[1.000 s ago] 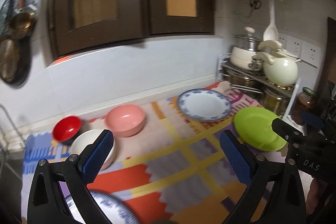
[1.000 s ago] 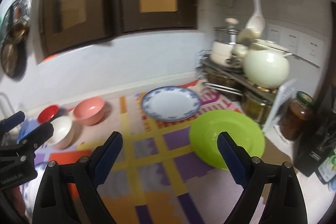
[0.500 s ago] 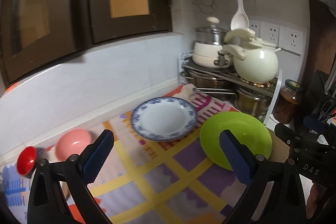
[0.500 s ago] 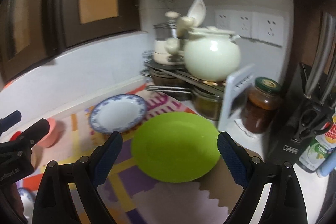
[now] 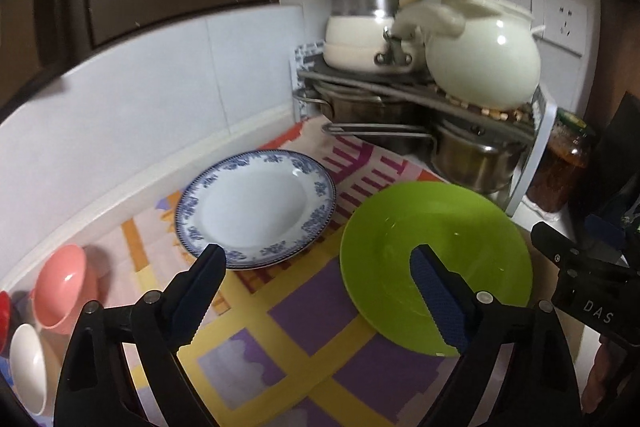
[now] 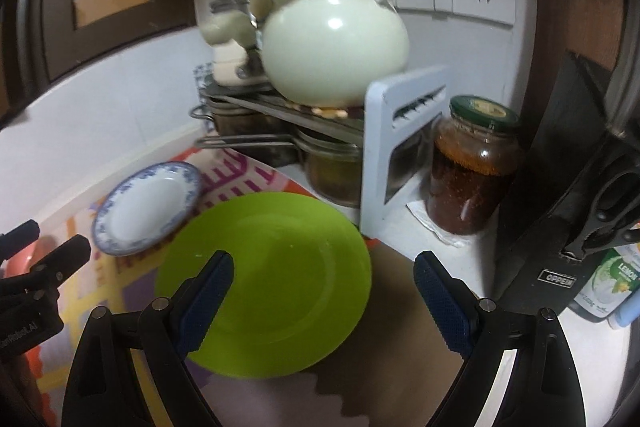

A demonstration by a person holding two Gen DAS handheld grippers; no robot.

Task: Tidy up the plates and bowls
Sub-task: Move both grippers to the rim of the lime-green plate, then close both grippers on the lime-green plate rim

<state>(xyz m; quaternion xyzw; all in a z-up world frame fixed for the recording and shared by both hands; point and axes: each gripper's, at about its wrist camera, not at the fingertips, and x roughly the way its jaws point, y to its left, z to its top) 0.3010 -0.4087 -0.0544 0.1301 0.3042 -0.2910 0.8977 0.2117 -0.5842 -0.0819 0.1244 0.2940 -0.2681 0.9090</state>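
Note:
A green plate (image 5: 436, 263) lies on the patterned mat, right of a white plate with a blue rim (image 5: 256, 213). A pink bowl (image 5: 60, 289), a white bowl (image 5: 26, 367) and a red bowl's edge (image 5: 3, 319) sit at the left. My left gripper (image 5: 318, 267) is open and empty above the gap between both plates. My right gripper (image 6: 324, 275) is open and empty, hovering over the green plate (image 6: 264, 283), whose right rim lies between its fingers. The blue-rimmed plate (image 6: 146, 213) is to its left.
A metal rack (image 6: 304, 115) with a pale green pot (image 6: 334, 45) and steel pots stands behind the plates. A jar of red sauce (image 6: 472, 167), a black knife block (image 6: 572, 195) and a lemon bottle (image 6: 608, 279) stand at the right. A tiled wall runs behind the mat.
Both grippers have swung right and come closer to the green plate and the rack. The bowls have slid to the left edge of the left wrist view. Both stay open.

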